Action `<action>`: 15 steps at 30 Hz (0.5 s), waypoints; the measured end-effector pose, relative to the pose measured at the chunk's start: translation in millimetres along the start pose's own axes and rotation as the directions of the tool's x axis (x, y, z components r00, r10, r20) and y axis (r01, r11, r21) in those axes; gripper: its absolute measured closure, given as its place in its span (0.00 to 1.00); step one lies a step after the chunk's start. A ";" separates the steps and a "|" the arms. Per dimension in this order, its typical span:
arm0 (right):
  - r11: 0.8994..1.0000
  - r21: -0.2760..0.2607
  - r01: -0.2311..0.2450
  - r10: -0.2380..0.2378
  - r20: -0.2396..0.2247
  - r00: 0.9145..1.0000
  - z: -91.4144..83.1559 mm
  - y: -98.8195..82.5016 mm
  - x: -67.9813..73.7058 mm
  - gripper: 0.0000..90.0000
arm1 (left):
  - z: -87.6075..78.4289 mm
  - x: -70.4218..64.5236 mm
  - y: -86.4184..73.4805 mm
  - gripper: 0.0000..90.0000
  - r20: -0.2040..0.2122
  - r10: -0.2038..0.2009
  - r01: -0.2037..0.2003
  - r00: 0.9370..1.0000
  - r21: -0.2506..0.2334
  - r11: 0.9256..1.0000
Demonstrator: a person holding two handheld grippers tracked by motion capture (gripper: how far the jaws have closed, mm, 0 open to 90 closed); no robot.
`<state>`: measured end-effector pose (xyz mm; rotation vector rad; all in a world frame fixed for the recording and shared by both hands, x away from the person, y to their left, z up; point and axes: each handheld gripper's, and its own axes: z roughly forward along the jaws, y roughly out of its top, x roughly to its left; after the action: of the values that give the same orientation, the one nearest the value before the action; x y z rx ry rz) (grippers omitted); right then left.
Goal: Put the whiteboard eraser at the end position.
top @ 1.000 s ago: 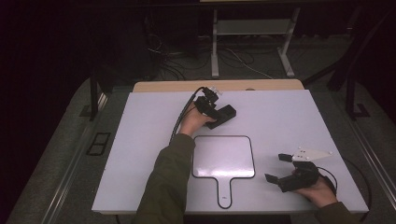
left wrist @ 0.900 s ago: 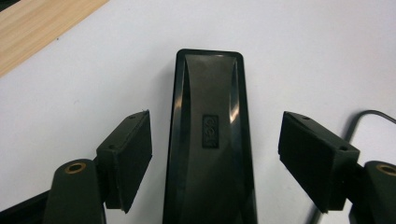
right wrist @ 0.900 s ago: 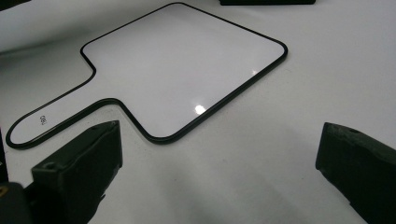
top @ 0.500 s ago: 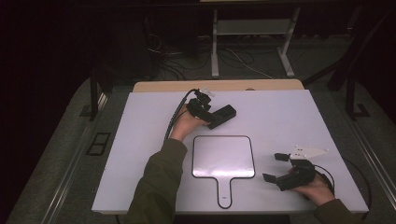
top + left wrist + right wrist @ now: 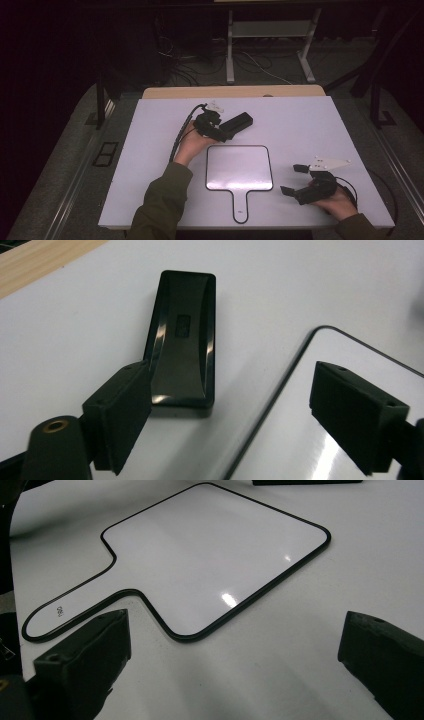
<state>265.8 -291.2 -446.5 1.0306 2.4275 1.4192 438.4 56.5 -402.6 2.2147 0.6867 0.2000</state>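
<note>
A black oblong eraser (image 5: 238,123) (image 5: 184,340) lies flat on the white table just beyond the top edge of a paddle-shaped whiteboard (image 5: 239,167) (image 5: 210,555) (image 5: 350,355). My left gripper (image 5: 224,131) (image 5: 235,405) sits right behind the eraser's near end. Its jaws have just been opening and stand apart. The eraser's end lies by the left jaw, and neither pad presses on it. My right gripper (image 5: 292,179) (image 5: 235,665) rests at the table's right front, open and empty, pointing at the whiteboard's corner.
The white tabletop (image 5: 310,125) has a wooden strip (image 5: 235,91) along its far edge. Behind it stand a metal stand's legs (image 5: 230,55) and cables on the floor. The whiteboard's handle (image 5: 240,205) reaches toward the front edge.
My left gripper has drawn back toward the left and near side while its jaws spread, leaving the eraser lying on the table. The right gripper has stayed put.
</note>
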 end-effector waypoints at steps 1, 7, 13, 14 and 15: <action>1.000 0.000 0.001 -0.001 0.001 1.000 0.1 0.0 0.0 0.00 | -2.2 -2.0 -2.4 0.16 0.000 -0.011 0.011 1.000 -0.011 1.000; 1.000 0.003 0.002 -0.002 0.002 1.000 0.6 -0.4 0.7 0.00 | -16.2 -9.0 -15.0 0.08 -0.004 -0.033 0.033 0.999 -0.031 0.999; 1.000 0.007 0.001 -0.001 0.003 1.000 1.6 -0.6 1.0 0.00 | -26.5 -13.7 -28.0 0.00 -0.027 -0.047 0.046 0.999 -0.036 0.998; 1.000 0.007 0.001 -0.001 0.003 1.000 1.7 -0.7 1.0 0.00 | -28.5 -14.3 -30.6 0.00 -0.030 -0.046 0.045 0.998 -0.041 0.998; 1.000 0.008 0.000 -0.001 0.005 1.000 1.6 -0.7 1.2 0.00 | -30.1 -15.2 -32.9 0.00 -0.032 -0.044 0.043 0.999 -0.041 0.998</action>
<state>265.2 -289.5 -447.7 1.0337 2.4318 1.4067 401.4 85.6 -405.3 2.1603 0.7420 0.2274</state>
